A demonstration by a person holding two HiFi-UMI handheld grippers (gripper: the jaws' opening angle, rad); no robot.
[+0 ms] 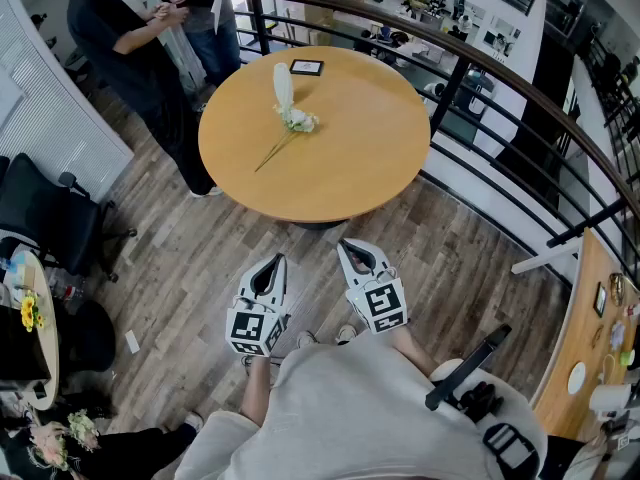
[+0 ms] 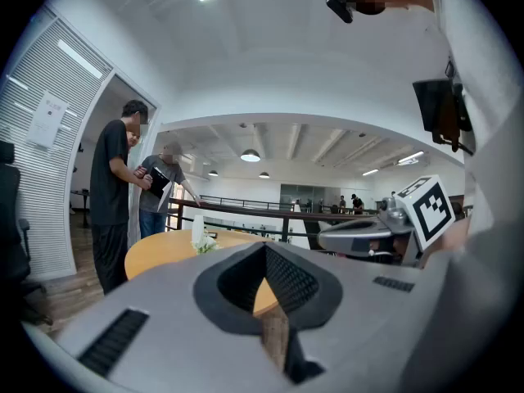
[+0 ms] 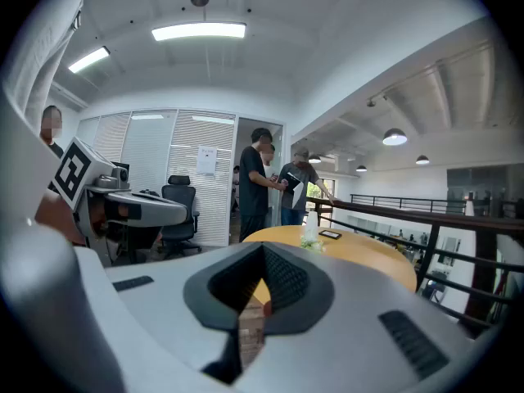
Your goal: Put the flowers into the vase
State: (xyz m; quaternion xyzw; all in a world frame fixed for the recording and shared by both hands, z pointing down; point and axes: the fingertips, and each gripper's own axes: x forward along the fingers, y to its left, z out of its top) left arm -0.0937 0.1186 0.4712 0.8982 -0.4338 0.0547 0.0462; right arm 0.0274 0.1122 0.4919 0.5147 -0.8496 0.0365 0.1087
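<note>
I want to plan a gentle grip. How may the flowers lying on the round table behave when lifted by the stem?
The flowers have a long thin stem, so it probably flexes and the white heads droop. They look light; a soft pinch should do. The tall narrow vase beside them may tip if nudged.

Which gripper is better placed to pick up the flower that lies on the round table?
Left, slightly. The flower lies with its stem end toward the left gripper; the right gripper is farther to the side. Both are shut, empty and short of the table.
</note>
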